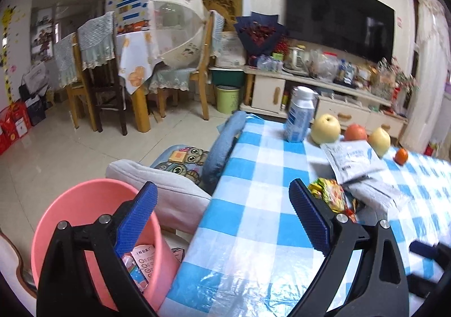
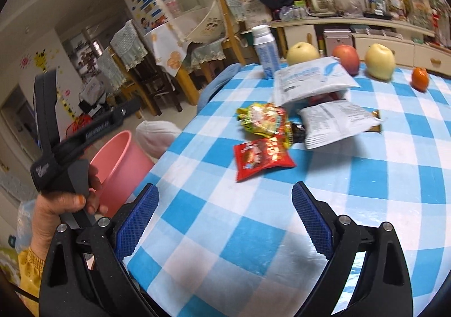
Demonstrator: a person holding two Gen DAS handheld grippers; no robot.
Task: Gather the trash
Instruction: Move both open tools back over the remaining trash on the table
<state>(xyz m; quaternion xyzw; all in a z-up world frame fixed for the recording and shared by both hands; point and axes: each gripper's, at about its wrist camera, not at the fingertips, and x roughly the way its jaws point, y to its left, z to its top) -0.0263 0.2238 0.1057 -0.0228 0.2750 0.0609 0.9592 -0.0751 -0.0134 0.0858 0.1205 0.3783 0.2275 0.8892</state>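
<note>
The table point(image 2: 253, 218) is covered with a blue and white checked plastic cloth point(image 2: 366, 176). At the far side stand a white and blue bottle point(image 2: 263, 49), then to its right a yellow pear point(image 2: 301, 53), a red apple point(image 2: 346, 59), a second yellow pear point(image 2: 380, 61) and a small orange point(image 2: 420, 79). Nearer, in the middle, lies a heap of packets: a white pouch point(image 2: 310, 81) rests on top, a second white packet point(image 2: 335, 122) lies under it to the right, and a yellow-green wrapper point(image 2: 262, 118) lies to the left. A red snack bag point(image 2: 260, 159) lies nearest, just beside the yellow-green one. The near part of the cloth is bare.
</note>
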